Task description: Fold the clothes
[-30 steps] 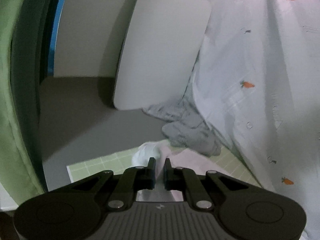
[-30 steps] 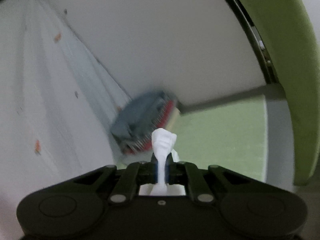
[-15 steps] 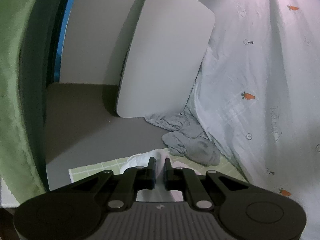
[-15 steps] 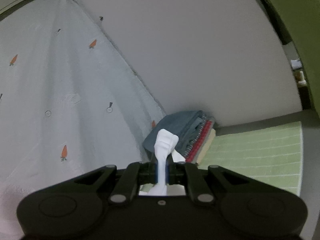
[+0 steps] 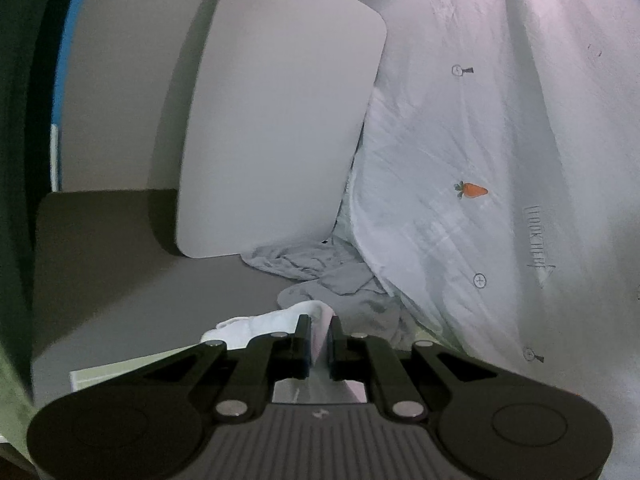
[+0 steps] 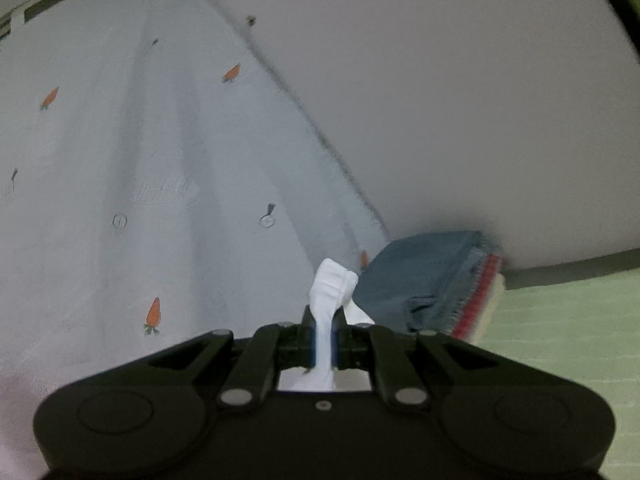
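Note:
A large white garment printed with small orange carrots (image 5: 500, 140) hangs stretched between my two grippers and fills the right of the left wrist view; it also fills the left of the right wrist view (image 6: 140, 160). My left gripper (image 5: 318, 332) is shut on a bunched white edge of it (image 5: 280, 318). My right gripper (image 6: 325, 324) is shut on another bunched white edge (image 6: 332, 284), which sticks up between the fingers. The lower part of the garment is hidden behind both grippers.
A crumpled grey garment (image 5: 340, 280) lies on the grey surface ahead of the left gripper. A white rounded board (image 5: 280, 120) leans behind it. A stack of folded clothes (image 6: 432, 284), blue on top, sits on a green checked mat (image 6: 560, 340).
Both grippers have risen and tilted, still shut on the white garment. The garment spreads wider in both views. The folded stack has shifted right and lower in the right wrist view.

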